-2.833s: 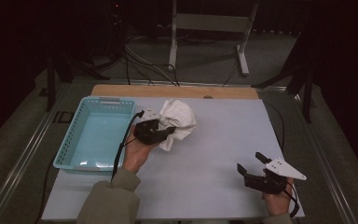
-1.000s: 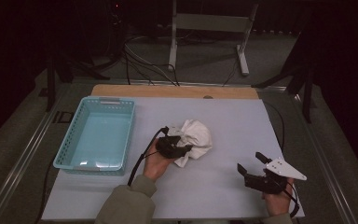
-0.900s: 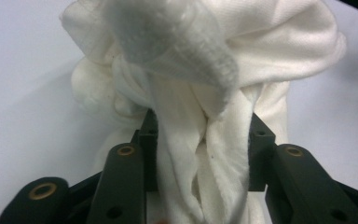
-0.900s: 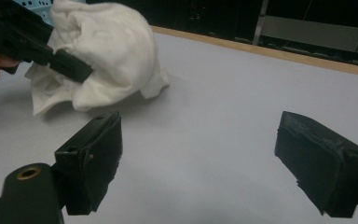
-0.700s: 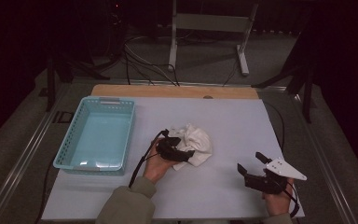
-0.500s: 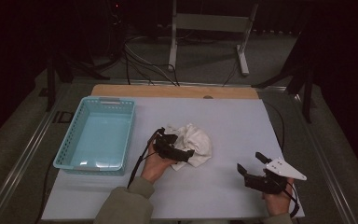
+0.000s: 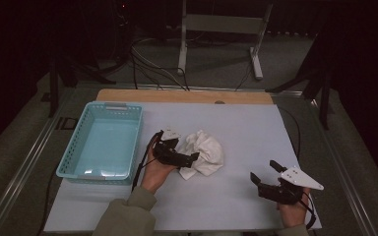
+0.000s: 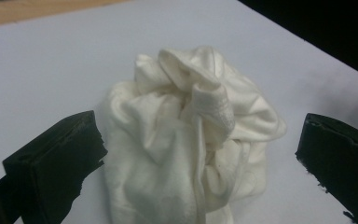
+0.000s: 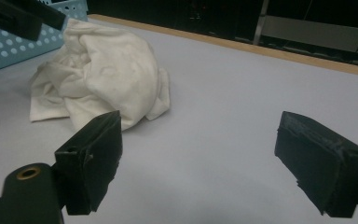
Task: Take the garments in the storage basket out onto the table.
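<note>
No lettering, label, brand or number reads anywhere here: nothing legible on any object or surface in these views.

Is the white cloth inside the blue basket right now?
No, the white cloth lies crumpled on the table, to the right of the blue basket and outside it.

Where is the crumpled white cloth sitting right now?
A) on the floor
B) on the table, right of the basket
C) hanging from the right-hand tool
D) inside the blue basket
B: the white cloth lies bunched on the table, beside and outside the blue basket; the left gripper has just been opening, its fingers standing apart on either side of the cloth without pressing it.
</note>
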`<state>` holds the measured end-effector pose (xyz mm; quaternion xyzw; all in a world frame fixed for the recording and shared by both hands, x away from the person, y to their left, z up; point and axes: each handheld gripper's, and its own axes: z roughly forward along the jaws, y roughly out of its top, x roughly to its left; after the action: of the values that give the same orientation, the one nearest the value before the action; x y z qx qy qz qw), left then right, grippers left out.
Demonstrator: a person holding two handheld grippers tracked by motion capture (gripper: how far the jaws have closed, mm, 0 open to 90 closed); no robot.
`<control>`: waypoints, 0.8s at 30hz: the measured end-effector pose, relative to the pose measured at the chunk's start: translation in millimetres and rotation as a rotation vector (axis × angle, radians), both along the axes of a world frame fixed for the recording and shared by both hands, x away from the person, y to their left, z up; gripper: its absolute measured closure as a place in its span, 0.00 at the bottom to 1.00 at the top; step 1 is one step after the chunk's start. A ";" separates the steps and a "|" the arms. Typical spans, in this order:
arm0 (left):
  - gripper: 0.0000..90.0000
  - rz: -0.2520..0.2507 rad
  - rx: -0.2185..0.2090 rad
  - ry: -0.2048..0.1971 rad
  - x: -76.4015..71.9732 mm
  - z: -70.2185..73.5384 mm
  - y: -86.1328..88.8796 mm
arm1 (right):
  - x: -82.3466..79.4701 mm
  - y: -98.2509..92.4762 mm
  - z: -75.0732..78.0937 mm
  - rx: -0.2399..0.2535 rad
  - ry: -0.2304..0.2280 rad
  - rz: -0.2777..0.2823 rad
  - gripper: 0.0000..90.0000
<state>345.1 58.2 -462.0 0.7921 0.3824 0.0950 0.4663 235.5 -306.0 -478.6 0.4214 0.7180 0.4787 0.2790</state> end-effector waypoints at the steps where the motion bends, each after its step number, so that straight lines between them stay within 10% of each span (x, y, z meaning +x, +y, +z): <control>1: 0.00 0.004 -0.004 0.000 -0.6 2.0 1.8 | 0.0 0.0 0.0 0.000 0.000 0.000 0.17; 24: 0.00 0.074 -0.047 -0.089 -13.2 43.6 53.6 | 0.2 0.4 -0.3 0.001 0.001 0.001 0.17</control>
<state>331.9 111.8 -418.4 0.7612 0.3925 0.1382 0.4974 235.7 -305.6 -479.0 0.4216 0.7181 0.4788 0.2782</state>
